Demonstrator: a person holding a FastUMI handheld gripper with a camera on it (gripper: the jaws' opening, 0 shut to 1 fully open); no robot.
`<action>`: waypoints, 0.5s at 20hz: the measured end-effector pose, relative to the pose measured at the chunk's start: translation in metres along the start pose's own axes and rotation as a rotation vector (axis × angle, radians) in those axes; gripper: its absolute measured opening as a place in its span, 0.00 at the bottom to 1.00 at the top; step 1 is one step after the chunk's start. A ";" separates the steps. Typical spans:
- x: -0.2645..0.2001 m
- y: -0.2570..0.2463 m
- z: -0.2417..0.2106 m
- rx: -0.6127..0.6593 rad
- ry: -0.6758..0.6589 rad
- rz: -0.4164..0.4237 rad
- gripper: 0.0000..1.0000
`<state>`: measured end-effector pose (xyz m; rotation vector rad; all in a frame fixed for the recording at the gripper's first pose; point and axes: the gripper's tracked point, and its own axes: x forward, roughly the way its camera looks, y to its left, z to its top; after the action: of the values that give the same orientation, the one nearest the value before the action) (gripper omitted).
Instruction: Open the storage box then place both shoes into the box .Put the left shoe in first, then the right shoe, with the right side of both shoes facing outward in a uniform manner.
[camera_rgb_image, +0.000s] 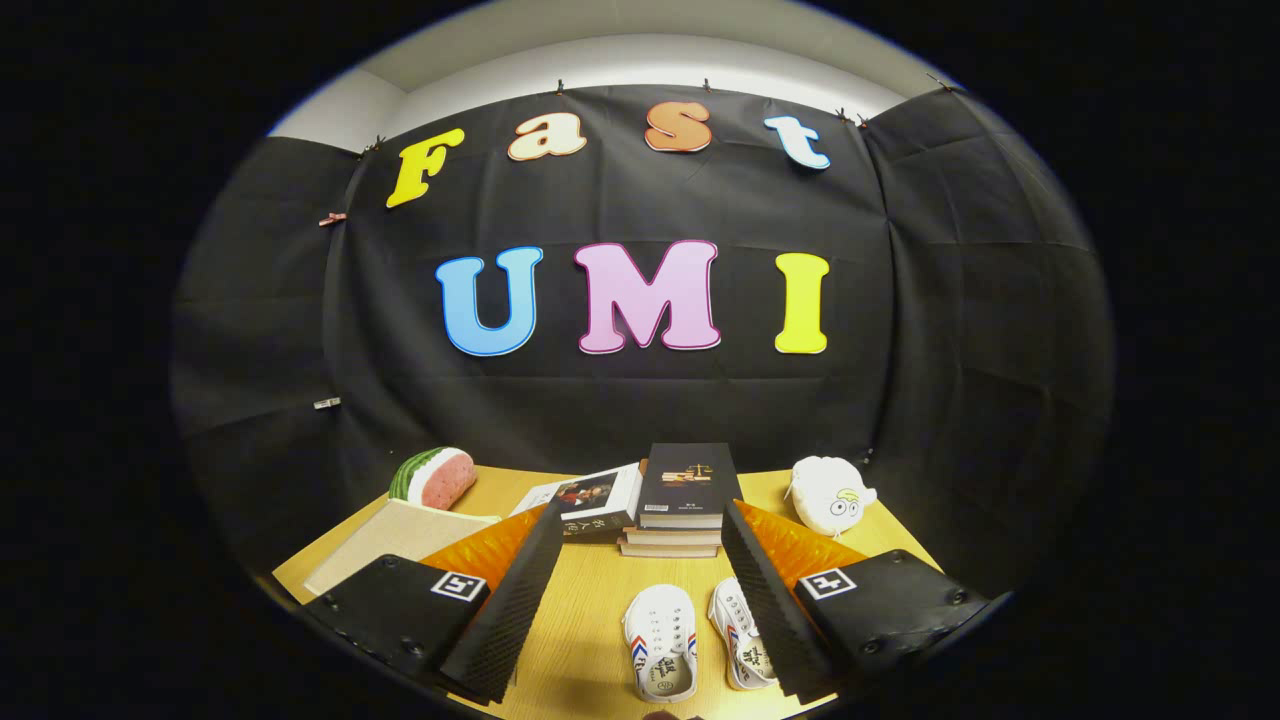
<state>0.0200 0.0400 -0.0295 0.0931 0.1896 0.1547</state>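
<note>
Fingers of the gripper (640, 600) stand wide apart, nothing between the pads, held above the table (590, 620) and looking along it toward the booth wall. Two small white canvas shoes lie side by side on the wood between the fingers, toes pointing away from the camera; the nearer-centre shoe (662, 640) sits free in the gap, while the second shoe (740, 645) lies just beside it and is partly covered by the right finger. Which is the left shoe and which the right I cannot settle from this angle. Storage box: a flat beige lid or panel (395, 540) shows beyond the left finger, most likely the box the task means, apparently closed, though only its top surface can be seen. Wide spread of the fingers reads as a neutral, ready stance rather than an approach to a grasp; no finger touches anything. Judging by the layout, the work stands at its start: box to be opened first, shoes not yet lifted. Clutter beyond the fingers probably serves as distraction only: a stack of books (680, 500) straight ahead, an open booklet (590, 495) leaning on it, a watermelon-slice toy (432, 476) behind the beige panel, a white plush toy (830, 492) off toward the right. Shoes placed near and central likely keeps them within easy reach once the lid is up.
</note>
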 end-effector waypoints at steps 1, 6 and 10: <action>0.005 0.002 -0.002 0.013 0.016 0.015 0.97; 0.019 0.034 -0.015 0.088 0.124 0.160 0.98; 0.031 0.075 -0.041 0.232 0.306 0.316 0.98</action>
<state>0.0315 0.1220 -0.0670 0.3314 0.4981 0.4633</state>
